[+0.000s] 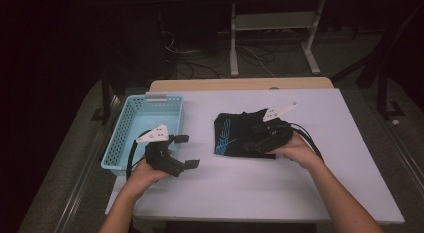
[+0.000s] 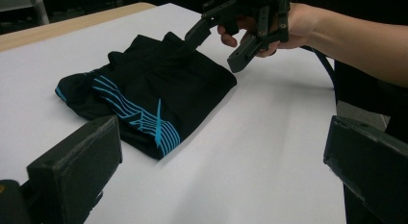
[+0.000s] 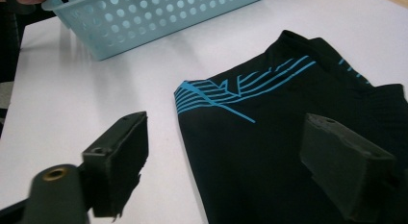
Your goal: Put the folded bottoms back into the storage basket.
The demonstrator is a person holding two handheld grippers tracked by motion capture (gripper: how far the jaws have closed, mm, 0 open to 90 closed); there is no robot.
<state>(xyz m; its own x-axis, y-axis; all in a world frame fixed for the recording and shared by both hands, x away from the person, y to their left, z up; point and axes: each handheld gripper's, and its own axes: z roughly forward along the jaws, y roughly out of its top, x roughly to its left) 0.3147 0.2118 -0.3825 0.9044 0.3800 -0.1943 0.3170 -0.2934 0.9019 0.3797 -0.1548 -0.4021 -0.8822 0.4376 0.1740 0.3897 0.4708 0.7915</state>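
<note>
A folded black garment (image 1: 234,129) (image 2: 159,87) (image 3: 269,123) with a turquoise line pattern lies on the white table (image 1: 240,188), right of the middle. My right gripper (image 1: 256,138) (image 2: 212,53) (image 3: 231,161) is over the garment's right part with its jaws apart. One jaw rests on the cloth, the other hangs past the garment's near edge. My left gripper (image 1: 186,151) (image 2: 223,166) is held above the bare table beside a basket, jaws wide and nothing between them, pointing toward the garment.
A light blue perforated plastic basket (image 1: 120,143) (image 3: 144,22) stands at the table's left edge, with nothing visible inside. Beyond the table's far edge are a metal stand (image 1: 272,23) and cables on the floor.
</note>
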